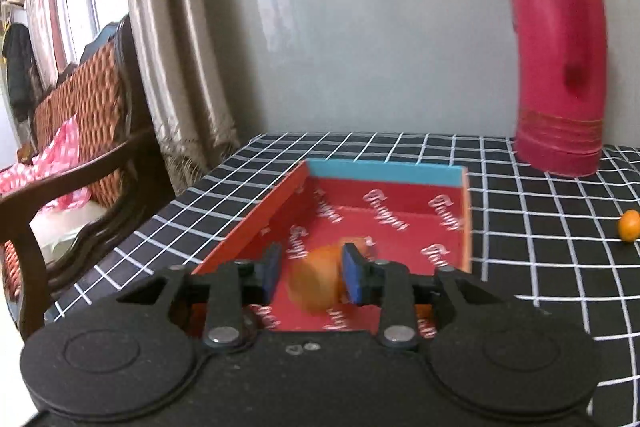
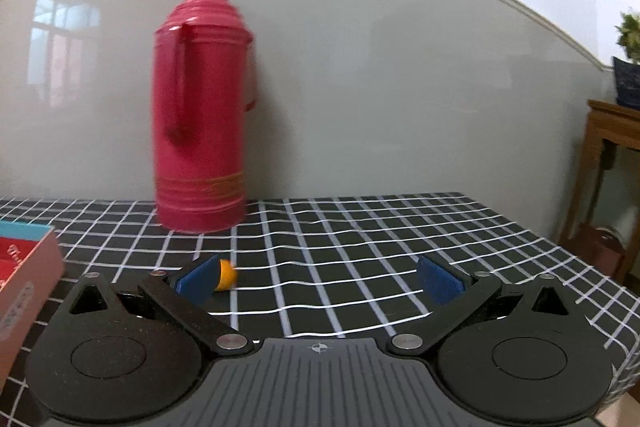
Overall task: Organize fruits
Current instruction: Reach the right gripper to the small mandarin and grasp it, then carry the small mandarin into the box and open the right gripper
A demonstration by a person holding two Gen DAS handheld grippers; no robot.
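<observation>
The orange (image 1: pixel 316 277) sits low in the centre of the left wrist view, blurred, between the blue pads (image 1: pixel 354 277) of the left gripper (image 1: pixel 310 277) and over the near end of the red box (image 1: pixel 400 227). The right pad overlaps it, while a sliver of box floor shows between it and the left pad, so the jaws look slackened rather than clamped; whether it has dropped clear I cannot tell through the blur. The step in hand seems to be the release into the box. To do it well, the jaws should part fully with the gripper low over the box floor, so the orange lands softly and does not roll over the wall, and the gripper should lift straight off without nudging the box. The left gripper points forward and somewhat down toward the far, blue-edged wall. A second, small fruit (image 2: pixel 226 275) lies on the checked cloth (image 2: pixel 360 247), at the far right edge of the left view and left of centre in the right wrist view, half hidden behind the left pad of the right gripper (image 2: pixel 320 279). That gripper's jaws stand wide and empty, pointing slightly down across the cloth, the fruit off to its left side and not between the pads. A red flask (image 2: pixel 200 107) stands upright behind, by the wall.
</observation>
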